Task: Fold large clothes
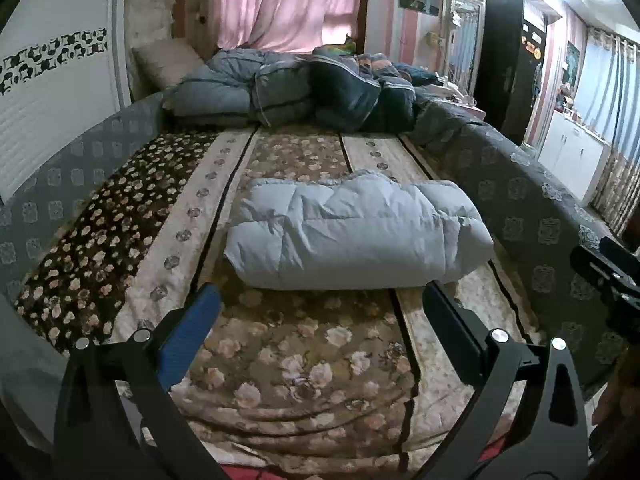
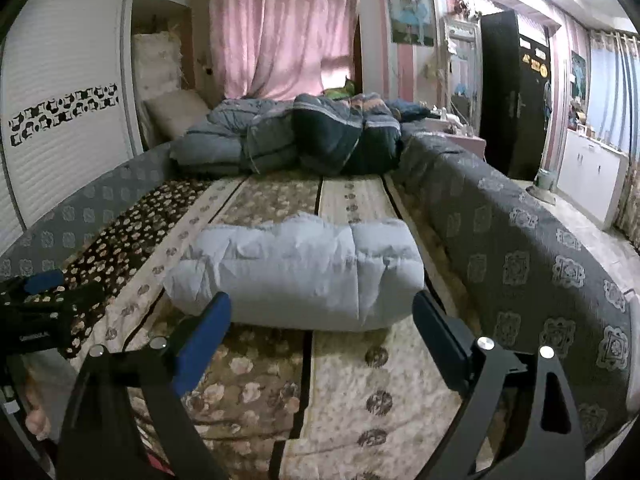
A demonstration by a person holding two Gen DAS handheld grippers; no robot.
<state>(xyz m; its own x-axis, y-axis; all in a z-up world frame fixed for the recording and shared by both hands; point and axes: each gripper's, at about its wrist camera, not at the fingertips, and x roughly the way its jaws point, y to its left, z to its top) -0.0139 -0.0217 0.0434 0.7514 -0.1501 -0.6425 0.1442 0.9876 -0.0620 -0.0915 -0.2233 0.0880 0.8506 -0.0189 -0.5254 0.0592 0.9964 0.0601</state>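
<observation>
Light-blue puffy jacket (image 1: 356, 232) folded into a compact bundle, lying mid-bed on the floral blanket (image 1: 280, 360), crumpled dark duvet (image 1: 320, 88) behind it near the pink curtain (image 1: 288, 0). Left gripper (image 1: 320, 308) and right gripper (image 2: 322, 312) both spread wide, nothing between fingers, hovering just short of the bundle's near edge

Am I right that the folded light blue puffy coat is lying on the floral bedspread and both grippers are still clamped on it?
Not quite. The light blue puffy coat does lie folded on the floral bedspread, but neither gripper is clamped on it: the left gripper and right gripper are open and clear of it, as each wrist view shows.
</observation>
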